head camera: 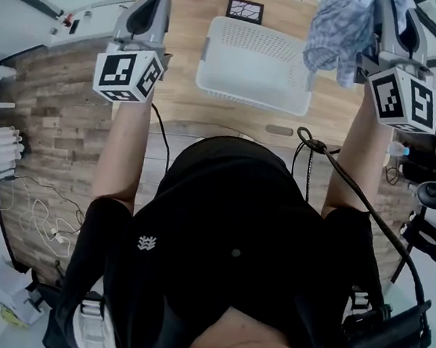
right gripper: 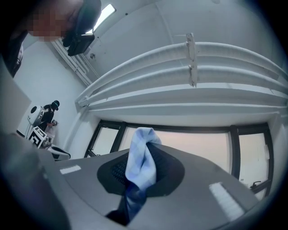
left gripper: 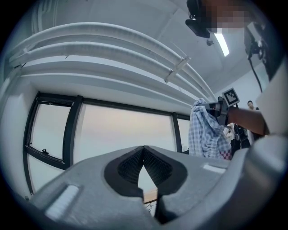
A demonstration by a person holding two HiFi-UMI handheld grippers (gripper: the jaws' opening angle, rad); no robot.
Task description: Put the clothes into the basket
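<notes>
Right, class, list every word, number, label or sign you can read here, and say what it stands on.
None can be read.
On the left cube of the left gripper and the right cube of the right gripper: black-and-white square patterns, no letters.
On the black shirt: a small white emblem, no words.
On the card on the table: a line pattern only.
On the checked cloth: no label showing.

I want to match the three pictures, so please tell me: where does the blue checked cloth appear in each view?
Head view: the blue checked cloth hangs at the top right.
Left gripper view: right of centre, hanging down.
Right gripper view: low centre, pinched between the jaws.
Shared landmark: the marker cube beside the cloth, seen in the head view and the left gripper view.
</notes>
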